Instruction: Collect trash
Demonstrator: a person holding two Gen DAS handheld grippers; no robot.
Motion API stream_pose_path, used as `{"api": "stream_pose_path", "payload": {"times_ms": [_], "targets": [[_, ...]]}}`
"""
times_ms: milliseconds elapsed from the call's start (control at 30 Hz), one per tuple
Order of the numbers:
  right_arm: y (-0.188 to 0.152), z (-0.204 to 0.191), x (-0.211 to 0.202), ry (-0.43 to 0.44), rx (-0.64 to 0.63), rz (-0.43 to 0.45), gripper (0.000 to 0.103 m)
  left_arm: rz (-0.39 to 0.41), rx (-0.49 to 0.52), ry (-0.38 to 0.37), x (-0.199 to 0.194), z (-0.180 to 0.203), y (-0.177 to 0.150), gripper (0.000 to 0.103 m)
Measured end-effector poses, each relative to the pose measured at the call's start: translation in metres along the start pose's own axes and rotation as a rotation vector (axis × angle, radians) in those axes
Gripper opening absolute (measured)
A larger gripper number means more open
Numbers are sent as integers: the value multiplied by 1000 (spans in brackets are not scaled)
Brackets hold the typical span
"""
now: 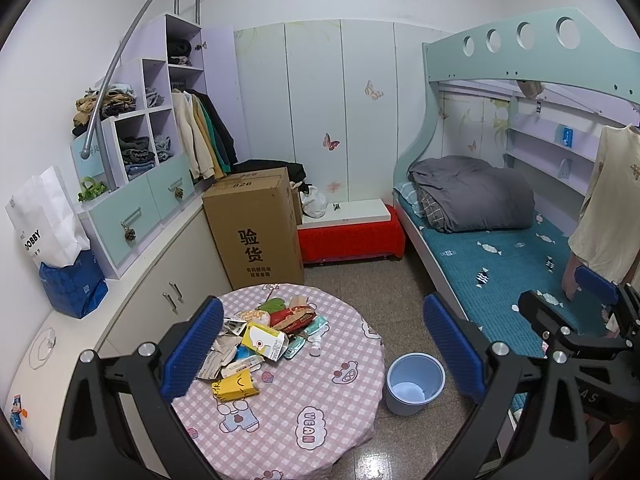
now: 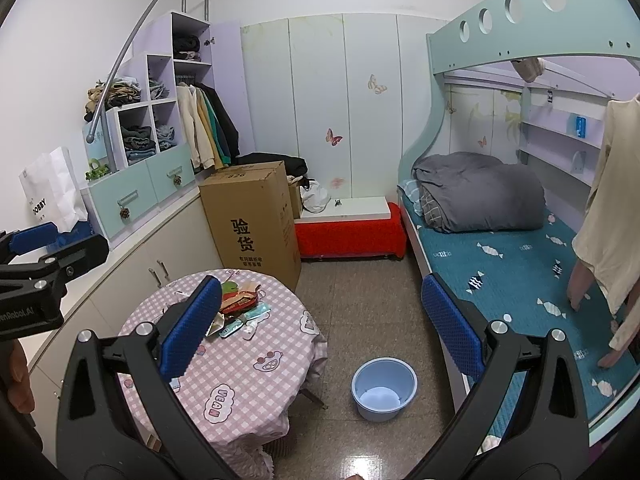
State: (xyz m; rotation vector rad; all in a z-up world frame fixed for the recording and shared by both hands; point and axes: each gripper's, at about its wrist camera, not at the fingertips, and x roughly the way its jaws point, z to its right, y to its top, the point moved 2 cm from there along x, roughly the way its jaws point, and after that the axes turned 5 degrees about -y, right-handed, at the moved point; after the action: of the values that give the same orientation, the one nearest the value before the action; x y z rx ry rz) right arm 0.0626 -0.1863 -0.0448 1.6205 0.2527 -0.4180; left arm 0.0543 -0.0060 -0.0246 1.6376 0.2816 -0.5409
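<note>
In the left wrist view, a glossy white paper bag (image 1: 46,216) stands at the left edge on a white counter. At lower centre, the left gripper (image 1: 324,350) hangs wide open, its blue dimpled pads empty, above a round table (image 1: 304,408) draped in pink checked cloth. Crumpled wrappers and flattened cartons, the trash (image 1: 264,340), are heaped on it. Right of the table, a smooth round pale-blue bin (image 1: 415,384) sits on speckled floor. The right gripper (image 2: 322,328) is likewise spread open, holding nothing.

The left gripper (image 1: 324,354) and the right gripper (image 2: 320,326) look the same: black frames, round silver screws, and bumpy blue pads (image 1: 194,346) on their fingers.
</note>
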Motion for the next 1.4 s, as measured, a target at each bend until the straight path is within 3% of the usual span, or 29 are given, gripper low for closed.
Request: {"api": "stream_pose_path", "payload": {"times_ms": [867,1033,1400], "targets": [[7,39,35,23,12,-35,98,-46,-4,13,43,35,8,98],[4,53,47,40,21,-97,98,-64,-11,18,53,46,7,98],[1,72,59,71,3,-121,98,-126,-37,21,72,70,0,98]]}}
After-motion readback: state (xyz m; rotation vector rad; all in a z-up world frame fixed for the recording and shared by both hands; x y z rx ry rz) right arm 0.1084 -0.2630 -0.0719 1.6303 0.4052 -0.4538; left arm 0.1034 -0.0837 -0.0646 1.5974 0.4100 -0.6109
